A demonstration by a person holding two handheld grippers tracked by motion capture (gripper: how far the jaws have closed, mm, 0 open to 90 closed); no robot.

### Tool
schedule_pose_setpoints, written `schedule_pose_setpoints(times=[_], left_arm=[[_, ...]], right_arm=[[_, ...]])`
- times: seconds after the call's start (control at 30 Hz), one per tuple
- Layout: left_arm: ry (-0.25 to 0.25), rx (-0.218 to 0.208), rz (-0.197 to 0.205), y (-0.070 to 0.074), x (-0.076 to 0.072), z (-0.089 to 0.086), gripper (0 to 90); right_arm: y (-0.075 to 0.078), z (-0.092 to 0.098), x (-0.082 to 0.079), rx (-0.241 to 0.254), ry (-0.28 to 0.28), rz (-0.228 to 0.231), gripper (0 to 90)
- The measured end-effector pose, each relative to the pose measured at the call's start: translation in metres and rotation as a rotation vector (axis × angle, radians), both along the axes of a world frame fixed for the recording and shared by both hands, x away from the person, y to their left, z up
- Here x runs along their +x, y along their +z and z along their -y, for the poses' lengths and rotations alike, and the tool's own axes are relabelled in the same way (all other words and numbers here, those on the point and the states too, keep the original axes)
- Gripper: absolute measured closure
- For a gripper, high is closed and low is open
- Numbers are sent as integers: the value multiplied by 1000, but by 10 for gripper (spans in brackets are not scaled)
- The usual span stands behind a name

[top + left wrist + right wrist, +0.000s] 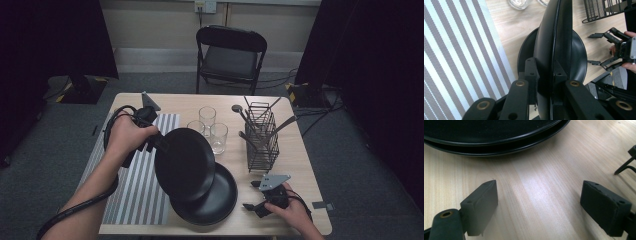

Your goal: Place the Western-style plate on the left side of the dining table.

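The left tongs (161, 142) are being kept pinched on the rim of a black plate (185, 162), which is being held lifted and tilted over a second black plate (212, 197) lying on the table (295, 160) near its front edge. In the left gripper view the two pads are seen pressing on either side of the upper plate's (559, 37) thin rim, with the plate standing nearly edge-on and the lower plate (580, 57) flat beneath it. The right tongs (257, 196) are being held spread and empty, low by the table's front right corner, just beside the lower plate; in the right gripper view bare wood is seen between the fingers (482, 202), with the stacked rims (499, 141) just ahead. The step in hand is judged to be the lifting of the top plate off the stack, probably toward the striped mat (137, 195) on the left side of the table. For this to be done well, the grip should be kept deep on the rim, since a heavy plate held by one edge is likely to swing or slip; the plate should be carried clear of the glasses (207, 127) and the wire rack (262, 137) near the middle of the table, and should be levelled before being set down.
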State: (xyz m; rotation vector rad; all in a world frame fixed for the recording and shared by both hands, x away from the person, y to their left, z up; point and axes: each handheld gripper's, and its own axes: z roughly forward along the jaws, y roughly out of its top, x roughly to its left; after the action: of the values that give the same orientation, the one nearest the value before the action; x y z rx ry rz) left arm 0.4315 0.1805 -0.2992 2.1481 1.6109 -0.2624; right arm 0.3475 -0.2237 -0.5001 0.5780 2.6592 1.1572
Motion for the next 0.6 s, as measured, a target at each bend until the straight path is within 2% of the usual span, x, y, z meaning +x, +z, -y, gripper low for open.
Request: schedule_pose_setpoints(times=[0.27,0.4,0.43,0.6], left_arm=[[16,8,4,7,5,-7,798],[41,2,14,10,6,-15,798],[56,-3,6,10,7,-16,798],[67,-3,15,12,8,-26,798]], right_arm=[[0,3,-4,0,-28,-3,138],[0,5,-7,-1,-39,-6,138],[0,5,-7,-1,-42,-4,138],[0,6,-8,0,-49,-7,138]])
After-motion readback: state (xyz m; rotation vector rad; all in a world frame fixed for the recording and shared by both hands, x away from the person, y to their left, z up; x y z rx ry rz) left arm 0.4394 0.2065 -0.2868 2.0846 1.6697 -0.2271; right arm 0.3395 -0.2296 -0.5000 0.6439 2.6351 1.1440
